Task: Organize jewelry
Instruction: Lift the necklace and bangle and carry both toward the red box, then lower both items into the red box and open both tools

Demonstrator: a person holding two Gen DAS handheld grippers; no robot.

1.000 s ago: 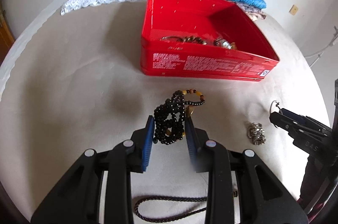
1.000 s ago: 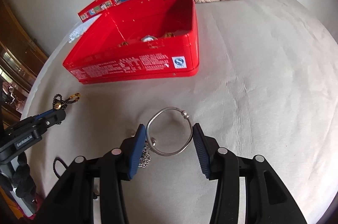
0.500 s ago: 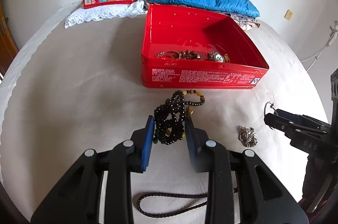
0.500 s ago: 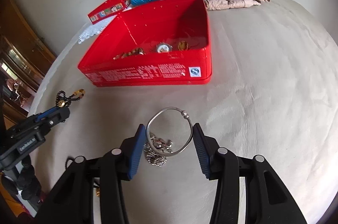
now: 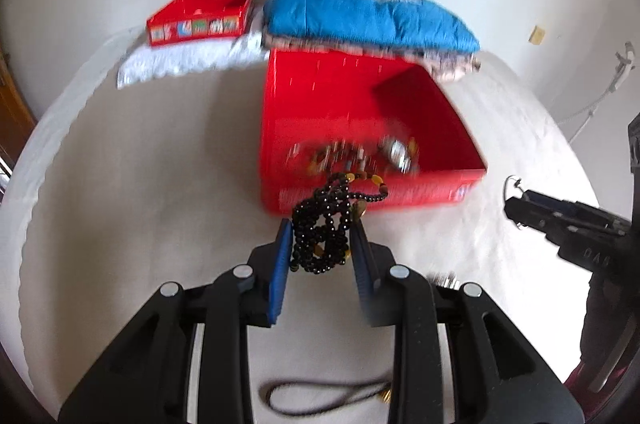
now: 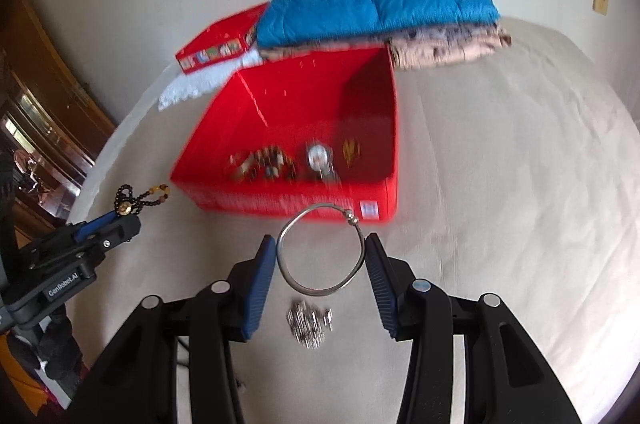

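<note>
Between the blue ribbed pads of the left gripper (image 5: 320, 244): one bunched strand of small black beads with a few amber beads (image 5: 326, 224), clamped at its lower coils, upper loop standing free in front of the near wall of the red box. Left gripper also seen from the right wrist view (image 6: 106, 224), beads projecting from its tip.

Between the pads of the right gripper (image 6: 320, 256): one thin silver bangle with a ball clasp (image 6: 322, 250), squeezed across its width, held clear of the bedspread. Right gripper also seen from the left wrist view (image 5: 516, 208), a sliver of the bangle at its tip.

On the bedspread below the right gripper: one loose cluster of small silver metal pieces (image 6: 310, 322), apart from the bangle.

Under the left gripper, toward the near edge of the cream bedspread (image 5: 140, 184): one dark braided cord loop with a gold end (image 5: 320, 396).

Middle of the bedspread: one large open rectangular red box (image 6: 312, 120) with white print on its near wall. Contents along the near wall: several blurred jewelry pieces (image 6: 292, 160), among them beaded bracelets and a round silver item.

Far edge of the bedspread: folded blue quilted blanket (image 6: 376, 6) atop a folded beige patterned cloth (image 6: 452, 44); small red tray with pictures on its side (image 5: 200, 16) on white lace fabric (image 5: 180, 64).
</note>
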